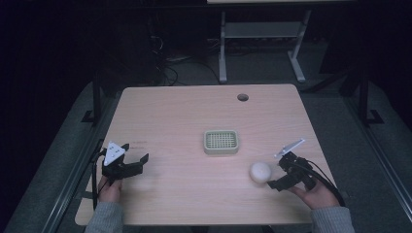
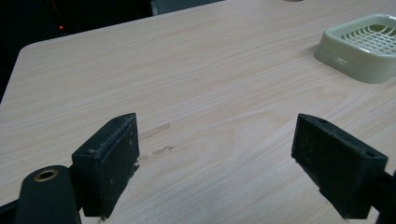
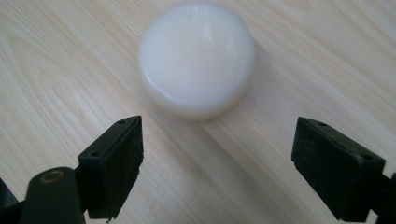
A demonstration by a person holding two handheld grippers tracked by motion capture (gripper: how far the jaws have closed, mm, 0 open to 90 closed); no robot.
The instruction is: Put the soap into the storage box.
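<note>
table (image 1: 184, 121): pale wood | soap dish (image 1: 221, 141): green, gridded, mid-table, empty | soap (image 1: 261, 172): white round bar, flat on table, right-front of dish, apart from it | right gripper (image 1: 275, 176): jaws wide, empty, soap just ahead and centred between them, no contact; nearer arm | left gripper (image 1: 136, 162): jaws wide, empty, well apart from soap

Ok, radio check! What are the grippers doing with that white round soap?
Right gripper open, just short of the white soap. Left gripper open, over bare table. Soap dish apart from both. Nothing between gripper and soap.
</note>
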